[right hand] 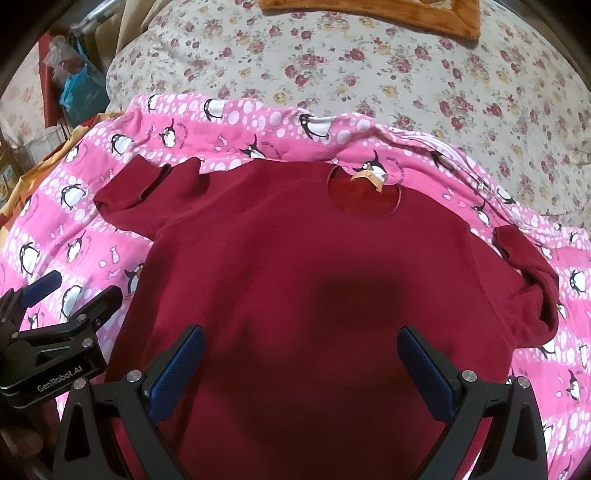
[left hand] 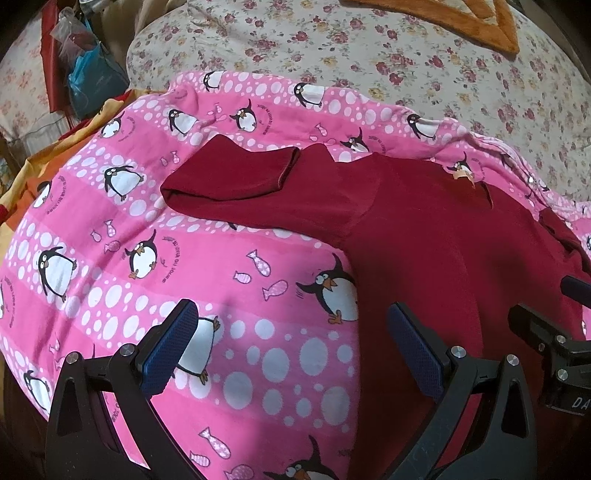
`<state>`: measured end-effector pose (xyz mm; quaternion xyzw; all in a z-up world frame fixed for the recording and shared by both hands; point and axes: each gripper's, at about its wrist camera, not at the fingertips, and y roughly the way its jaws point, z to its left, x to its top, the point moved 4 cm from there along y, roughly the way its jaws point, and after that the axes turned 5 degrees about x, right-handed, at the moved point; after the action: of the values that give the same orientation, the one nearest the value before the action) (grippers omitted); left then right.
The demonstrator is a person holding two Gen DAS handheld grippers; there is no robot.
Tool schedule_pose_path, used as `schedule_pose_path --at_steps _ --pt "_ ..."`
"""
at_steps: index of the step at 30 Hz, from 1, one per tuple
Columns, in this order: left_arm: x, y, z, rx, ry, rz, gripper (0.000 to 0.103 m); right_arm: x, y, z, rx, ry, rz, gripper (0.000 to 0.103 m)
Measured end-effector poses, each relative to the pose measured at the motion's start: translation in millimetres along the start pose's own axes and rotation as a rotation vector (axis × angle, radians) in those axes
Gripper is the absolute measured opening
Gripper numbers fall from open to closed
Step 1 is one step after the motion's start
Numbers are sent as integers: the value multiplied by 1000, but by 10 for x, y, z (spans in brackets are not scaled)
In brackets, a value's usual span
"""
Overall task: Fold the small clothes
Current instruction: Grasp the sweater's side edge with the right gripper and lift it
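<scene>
A dark red long-sleeved top (right hand: 295,251) lies flat on a pink penguin-print blanket (right hand: 55,229), neck hole (right hand: 364,201) at the far side. Its left sleeve (left hand: 229,181) is folded back on itself; its right sleeve (right hand: 532,280) bends at the right edge. In the left wrist view the top (left hand: 443,251) fills the right half. My left gripper (left hand: 291,332) is open and empty, over the top's lower left edge. My right gripper (right hand: 301,354) is open and empty above the middle of the top's body. The left gripper also shows in the right wrist view (right hand: 70,291).
A floral bedsheet (right hand: 369,66) spreads behind the blanket. An orange fuzzy mat (right hand: 373,14) lies at the far edge. Blue and clear bags (left hand: 88,74) hang at the far left, and an orange-yellow cloth (left hand: 48,162) lies beside the blanket.
</scene>
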<state>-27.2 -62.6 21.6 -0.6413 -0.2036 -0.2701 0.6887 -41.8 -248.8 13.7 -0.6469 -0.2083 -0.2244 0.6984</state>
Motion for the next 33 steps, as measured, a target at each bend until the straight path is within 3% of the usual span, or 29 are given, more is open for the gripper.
schedule_pose_path --at_steps 10,18,22,28,33 --pt "99 173 213 53 -44 2 102 116 104 130 30 -34 -1 102" --pt "131 445 611 106 -166 28 102 560 298 553 266 -67 -21 70" --pt "89 567 792 100 -238 46 102 836 446 829 384 -58 -24 66" --pt "65 695 853 66 -258 78 102 1241 867 1254 527 -52 13 62" --pt "90 739 805 56 -231 78 102 1378 1353 1405 546 -3 115 58"
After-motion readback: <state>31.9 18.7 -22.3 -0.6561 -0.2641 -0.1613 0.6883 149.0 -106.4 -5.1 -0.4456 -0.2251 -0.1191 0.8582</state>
